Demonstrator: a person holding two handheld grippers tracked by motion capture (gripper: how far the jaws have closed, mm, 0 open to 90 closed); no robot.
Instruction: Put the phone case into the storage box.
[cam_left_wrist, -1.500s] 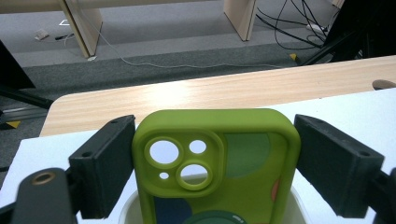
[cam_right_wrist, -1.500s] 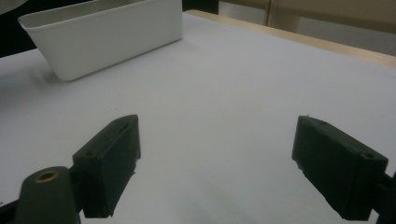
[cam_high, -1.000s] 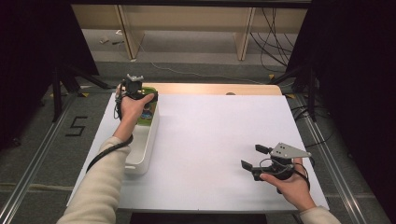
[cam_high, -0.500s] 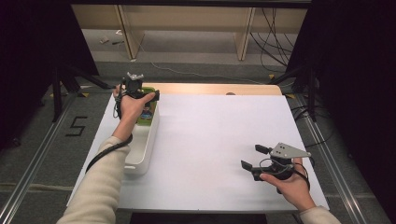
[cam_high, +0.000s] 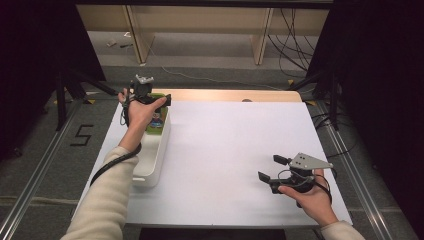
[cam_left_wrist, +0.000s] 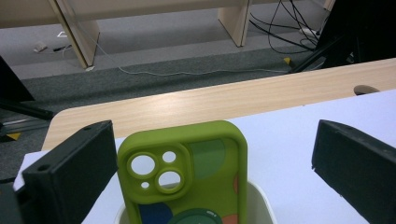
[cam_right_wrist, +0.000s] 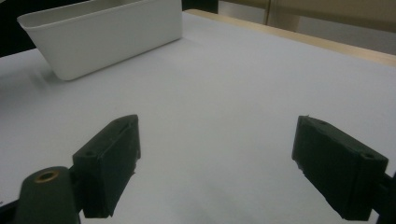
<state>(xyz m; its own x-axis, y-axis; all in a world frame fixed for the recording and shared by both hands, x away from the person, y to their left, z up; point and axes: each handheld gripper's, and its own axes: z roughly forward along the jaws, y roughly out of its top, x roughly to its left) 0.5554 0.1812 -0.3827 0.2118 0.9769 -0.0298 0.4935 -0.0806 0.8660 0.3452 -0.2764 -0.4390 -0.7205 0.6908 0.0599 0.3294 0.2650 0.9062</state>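
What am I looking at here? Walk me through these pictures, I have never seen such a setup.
A person sits at a white table and holds a hand-held tool with two-jaw tongs in each hand. The high view looks down from above. The other two pictures come from cameras on the tools, looking out between their black jaws. The left tongs hover over the far end of a white bin; their jaws have just been opening and now stand apart from a green phone case, which stands upright in the bin, unheld. The right tongs are open and hold nothing, near the table's right edge.
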